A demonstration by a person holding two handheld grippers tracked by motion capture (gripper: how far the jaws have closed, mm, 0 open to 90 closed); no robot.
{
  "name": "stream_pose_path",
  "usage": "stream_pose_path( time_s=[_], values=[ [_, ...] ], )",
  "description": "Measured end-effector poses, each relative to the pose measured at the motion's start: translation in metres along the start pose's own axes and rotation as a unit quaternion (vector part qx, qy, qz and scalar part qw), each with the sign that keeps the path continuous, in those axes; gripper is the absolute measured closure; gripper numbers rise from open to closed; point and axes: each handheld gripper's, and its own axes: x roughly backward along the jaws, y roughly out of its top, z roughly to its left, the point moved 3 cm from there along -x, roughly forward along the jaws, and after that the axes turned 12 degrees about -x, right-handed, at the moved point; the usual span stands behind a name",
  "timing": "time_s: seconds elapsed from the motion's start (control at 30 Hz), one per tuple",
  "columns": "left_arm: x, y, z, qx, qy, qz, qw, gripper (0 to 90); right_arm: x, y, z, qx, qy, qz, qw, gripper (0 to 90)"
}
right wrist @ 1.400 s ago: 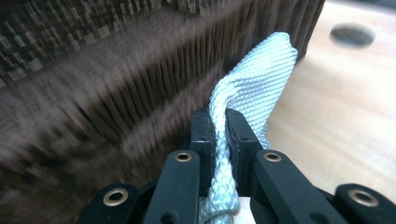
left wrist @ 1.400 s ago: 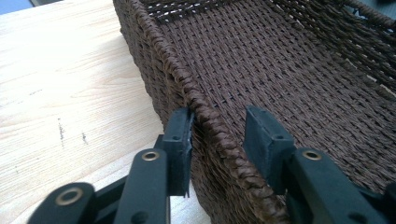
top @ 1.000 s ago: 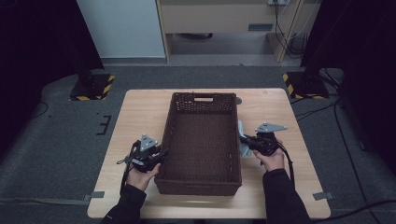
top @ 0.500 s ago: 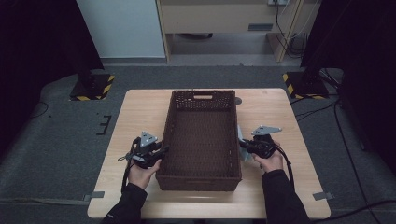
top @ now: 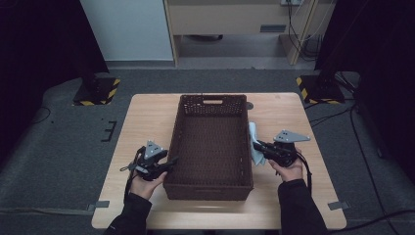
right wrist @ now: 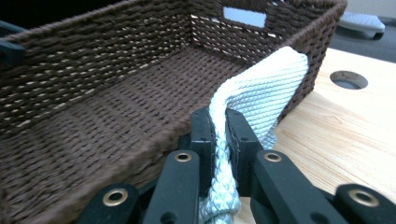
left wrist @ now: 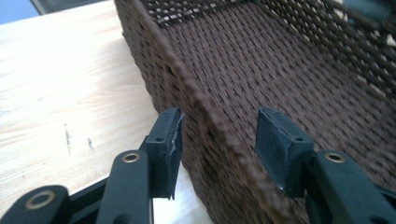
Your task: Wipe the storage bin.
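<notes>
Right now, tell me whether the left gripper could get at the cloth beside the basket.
Probably not directly. The left gripper straddles the basket's left wall, its jaws just opening, while the cloth hangs at the far right wall, clamped in the right gripper. The whole basket lies between.

The brown woven basket (top: 210, 142) sat empty mid-table — a pale knit cloth (right wrist: 261, 102) hung crumpled against the outside of its right wall, lifted off the tabletop.

I see a pale wooden surface (top: 147, 117) on grey carpet (top: 63, 147), yellow-black striped stand bases (top: 98, 90) at both sides, a beige cabinet (top: 230, 19) behind.
</notes>
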Motion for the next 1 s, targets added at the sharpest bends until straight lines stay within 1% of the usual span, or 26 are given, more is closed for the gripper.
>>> stream_pose_path(
  time_s=[0.03,0.07,0.13,0.17,0.2,0.27,0.33,0.37,0.47,0.57,0.6,0.63,0.67,0.73,0.77,0.83,0.87,0.93,1.0],
  values=[
    [0.0,-0.001,-0.001,-0.002,-0.003,0.0,1.0,50.9,0.0,-0.002,0.001,0.006,0.0,0.007,1.0,83.7],
    [0.0,-0.001,-0.001,0.002,-0.004,-0.002,1.0,52.4,-0.001,-0.006,0.002,0.008,-0.004,0.017,0.9998,83.7],
    [0.0,-0.001,-0.002,0.004,-0.007,-0.003,1.0,55.0,-0.004,-0.015,0.003,0.004,-0.01,0.034,0.9994,83.7],
    [0.0,-0.001,-0.002,0.001,-0.009,-0.004,1.0,57.7,-0.006,-0.019,0.002,0.001,-0.012,0.043,0.999,83.7],
    [0.0,-0.001,-0.003,0.004,-0.007,-0.003,1.0,59.4,-0.009,-0.024,0.003,-0.001,-0.014,0.056,0.9983,83.7],
    [0.0,-0.001,-0.003,0.009,-0.005,-0.004,0.9999,61.8,-0.015,-0.033,0.003,0.003,-0.019,0.075,0.997,83.6],
    [-0.001,-0.001,-0.003,0.016,-0.002,-0.006,0.9999,64.0,-0.022,-0.04,0.003,-0.004,-0.021,0.093,0.9955,83.5],
    [-0.001,0.0,-0.003,0.016,-0.001,-0.005,0.9999,64.5,-0.025,-0.042,0.002,-0.008,-0.021,0.095,0.9953,83.5],
    [-0.001,0.0,-0.005,0.018,0.006,-0.005,0.9998,65.7,-0.029,-0.045,0.0,-0.01,-0.022,0.106,0.9941,83.6],
    [-0.001,0.001,-0.005,0.022,0.019,-0.005,0.9996,67.8,-0.024,-0.039,0.0,-0.009,-0.025,0.093,0.9954,83.7],
    [-0.001,0.001,-0.004,0.024,0.022,-0.003,0.9995,68.8,-0.02,-0.034,0.001,-0.009,-0.023,0.078,0.9967,83.7],
    [-0.001,0.002,-0.003,0.031,0.023,-0.006,0.9992,69.5,-0.015,-0.029,0.001,-0.013,-0.019,0.062,0.9978,83.7],
    [-0.002,0.002,-0.002,0.032,0.023,-0.006,0.9992,69.9,-0.008,-0.023,0.003,-0.008,-0.015,0.043,0.9989,83.7],
    [-0.003,0.002,-0.001,0.035,0.023,-0.006,0.9991,70.1,0.003,-0.013,0.007,-0.004,-0.005,0.009,0.9999,83.7],
    [-0.003,0.003,-0.001,0.036,0.024,-0.007,0.999,70.2,0.007,-0.01,0.009,-0.006,-0.001,-0.001,1.0,83.7],
    [-0.004,0.003,-0.001,0.034,0.026,-0.005,0.9991,70.3,0.01,-0.008,0.012,0.0,0.001,-0.002,1.0,83.8],
    [-0.004,0.004,-0.001,0.036,0.028,-0.006,0.9989,70.4,0.01,-0.01,0.012,0.001,0.002,0.001,1.0,83.8],
    [-0.005,0.005,-0.001,0.036,0.03,-0.005,0.9989,70.4,0.007,-0.016,0.012,0.005,-0.004,0.022,0.9997,83.8],
    [-0.007,0.006,0.0,0.038,0.033,-0.006,0.9987,70.4,0.001,-0.025,0.009,0.004,-0.009,0.048,0.9988,83.8]
  ],
)
